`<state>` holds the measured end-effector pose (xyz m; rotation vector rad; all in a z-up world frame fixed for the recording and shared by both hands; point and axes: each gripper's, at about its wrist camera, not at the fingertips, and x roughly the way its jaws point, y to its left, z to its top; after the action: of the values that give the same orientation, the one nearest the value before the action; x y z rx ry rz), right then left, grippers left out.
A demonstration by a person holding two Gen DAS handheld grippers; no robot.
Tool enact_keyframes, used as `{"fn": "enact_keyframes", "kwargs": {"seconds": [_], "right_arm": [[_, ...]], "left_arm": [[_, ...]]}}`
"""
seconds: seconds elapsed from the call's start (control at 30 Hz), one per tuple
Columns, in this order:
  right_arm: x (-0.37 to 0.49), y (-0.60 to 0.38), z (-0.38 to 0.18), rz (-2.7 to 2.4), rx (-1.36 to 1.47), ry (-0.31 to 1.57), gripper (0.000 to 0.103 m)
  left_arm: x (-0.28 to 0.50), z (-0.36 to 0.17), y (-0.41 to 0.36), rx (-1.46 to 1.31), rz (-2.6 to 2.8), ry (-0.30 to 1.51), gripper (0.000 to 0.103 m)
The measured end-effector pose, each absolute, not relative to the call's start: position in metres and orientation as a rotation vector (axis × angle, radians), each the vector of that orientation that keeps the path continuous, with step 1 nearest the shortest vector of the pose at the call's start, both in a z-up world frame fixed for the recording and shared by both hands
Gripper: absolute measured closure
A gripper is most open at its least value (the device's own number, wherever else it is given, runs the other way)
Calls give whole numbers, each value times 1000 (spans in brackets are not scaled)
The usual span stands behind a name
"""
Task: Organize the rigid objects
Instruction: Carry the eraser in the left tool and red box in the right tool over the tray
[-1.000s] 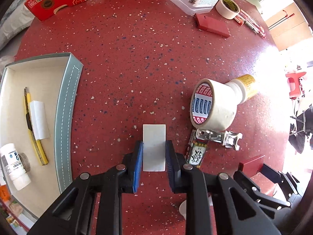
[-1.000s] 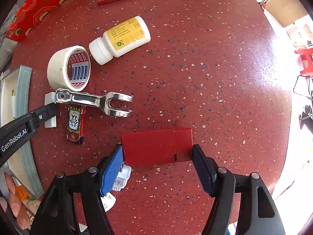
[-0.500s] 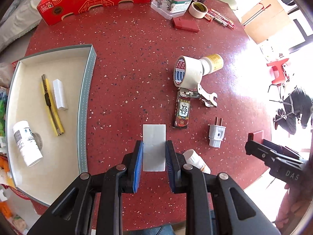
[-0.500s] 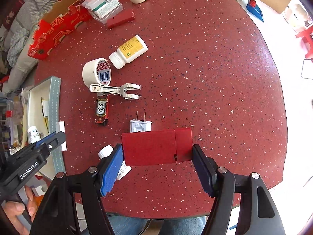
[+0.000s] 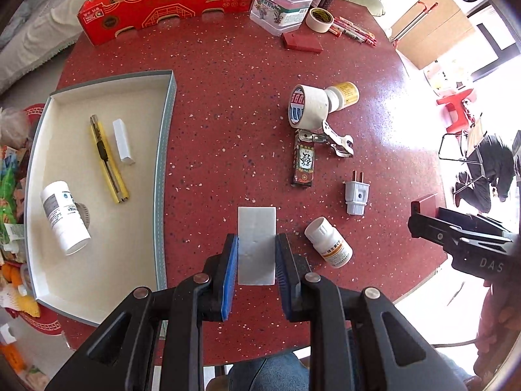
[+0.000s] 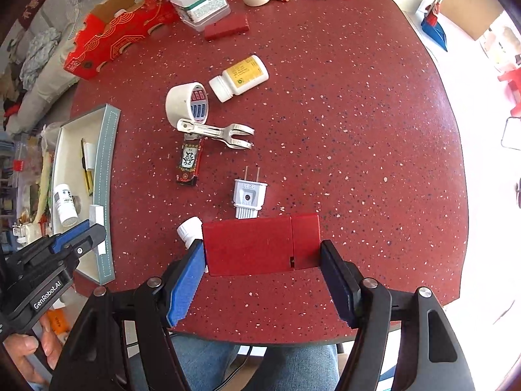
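Both claws loaded, tray part-filled, most of the worktop's loose things not yet sorted.

Nearest, the left claw (image 5: 256, 257) is clamped narrow on a flat white rectangular block (image 5: 257, 244), and the right claw (image 6: 262, 262) grips a red rectangular box (image 6: 262, 244) across its long side, both held above the near edge of the red speckled worktop (image 6: 358, 130). At the worktop's left edge the grey-rimmed white tray (image 5: 164, 150) already holds a white pill bottle (image 5: 64, 216), a yellow utility knife (image 5: 107, 159) and a small white block (image 5: 123, 141). Left to sort, as I judge it: the orange-labelled white bottle (image 5: 329, 242), white two-pin plug (image 5: 357, 194), dark red patterned lighter (image 5: 304, 161), silver metal tool (image 6: 216, 132), white tape roll (image 5: 307, 107) and yellow-labelled bottle (image 6: 241, 76) mid-worktop.
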<state>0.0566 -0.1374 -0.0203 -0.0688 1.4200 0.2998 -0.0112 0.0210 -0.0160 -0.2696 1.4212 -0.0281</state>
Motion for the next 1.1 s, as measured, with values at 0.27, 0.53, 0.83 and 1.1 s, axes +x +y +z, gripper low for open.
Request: {"fn": "enact_keyframes", "kwargs": {"seconds": [0.27, 0.53, 0.83, 1.1], "right_arm": [[47, -96, -13, 381, -201, 1388, 32], [42, -69, -9, 429, -278, 1375, 32], [32, -39, -12, 489, -351, 1374, 32], [28, -15, -13, 528, -384, 1374, 32]], "left_arm": [[-25, -7, 49, -311, 57, 1373, 78], [-48, -9, 76, -353, 124, 1357, 78], [-75, -15, 105, -396, 197, 1351, 78], [-89, -21, 121, -425, 232, 1362, 78]]}}
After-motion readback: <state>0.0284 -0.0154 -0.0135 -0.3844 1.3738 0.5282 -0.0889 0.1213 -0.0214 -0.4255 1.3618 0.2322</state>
